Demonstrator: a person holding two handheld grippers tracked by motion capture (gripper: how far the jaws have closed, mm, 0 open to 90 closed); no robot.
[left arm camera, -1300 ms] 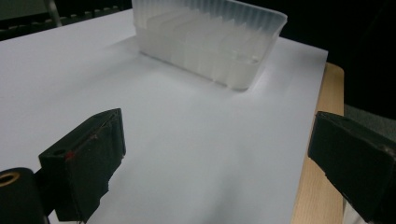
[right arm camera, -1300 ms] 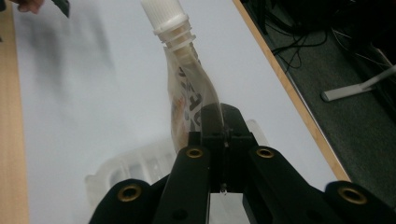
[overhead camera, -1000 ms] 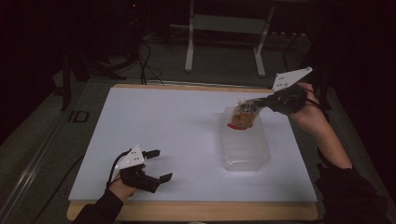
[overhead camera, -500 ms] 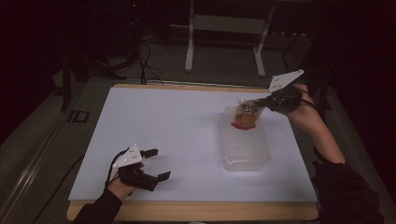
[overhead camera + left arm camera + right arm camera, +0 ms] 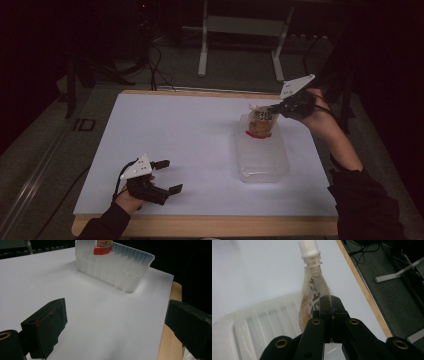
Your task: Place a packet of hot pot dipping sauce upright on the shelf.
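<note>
The room is dark, and in the middle stands a wooden table (image 5: pixel 210 226) covered by a large white sheet (image 5: pixel 180 135); behind it, on the far floor, some cables (image 5: pixel 150 55) and a metal stand (image 5: pixel 240 30) are visible. On the left, at the near edge of the sheet, the left gripper (image 5: pixel 167 176) rests low over the paper with its jaws wide apart and nothing between them. To the right of the middle lies a clear ribbed plastic tray (image 5: pixel 262 160), its long side running from near to far. At the tray's far end the spouted pouch (image 5: pixel 261 122) hangs upright, its bottom just inside the tray and its white cap on top. On the far right, the right gripper (image 5: pixel 278 108) has its jaws pressed together on the upper edge of the pouch, below the spout. The step in hand seems to be placing the pouch into the tray. The next move probably calls for lowering it until it lies on the tray floor, then opening the jaws.
</note>
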